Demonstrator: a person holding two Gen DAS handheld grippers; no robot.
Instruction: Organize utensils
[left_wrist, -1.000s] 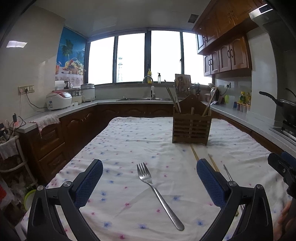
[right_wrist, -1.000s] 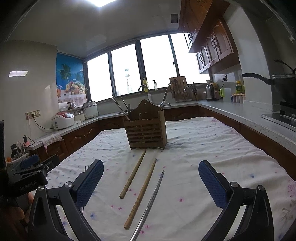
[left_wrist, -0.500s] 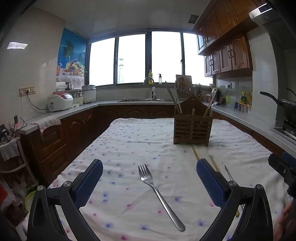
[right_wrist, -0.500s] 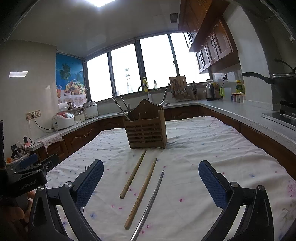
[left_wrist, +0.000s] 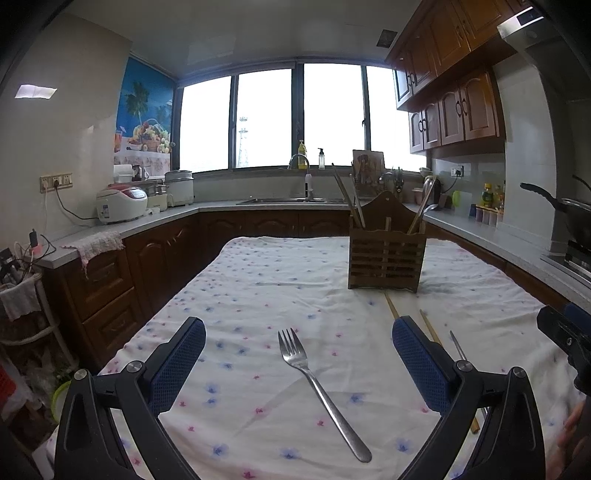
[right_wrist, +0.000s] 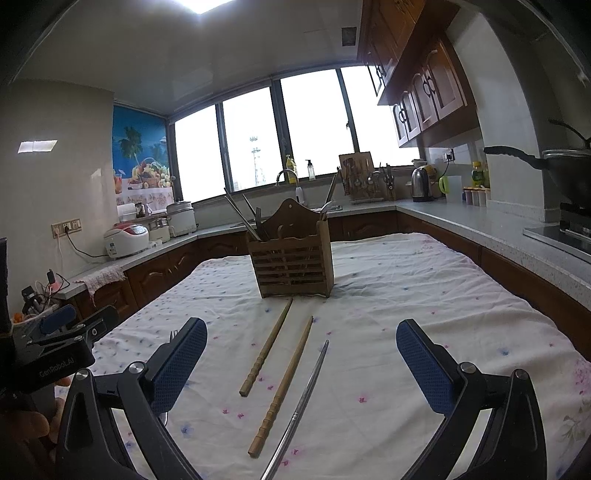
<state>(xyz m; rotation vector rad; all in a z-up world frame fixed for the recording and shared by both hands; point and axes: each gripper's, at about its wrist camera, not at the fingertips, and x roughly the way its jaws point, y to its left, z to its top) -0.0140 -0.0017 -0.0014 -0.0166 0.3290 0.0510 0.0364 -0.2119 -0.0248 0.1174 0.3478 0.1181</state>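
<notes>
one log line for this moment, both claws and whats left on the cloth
left claw: open, over fork | right claw: open, over chopsticks | wooden holder: upright, partly filled | nothing gripped

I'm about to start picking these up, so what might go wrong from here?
The fork and the metal chopstick lie flat on a loose tablecloth, so the fingers may pinch cloth or slip off thin metal. The two wooden chopsticks lie close together, so one grab may knock the other. The wooden holder already holds utensils, which may block insertion.
</notes>
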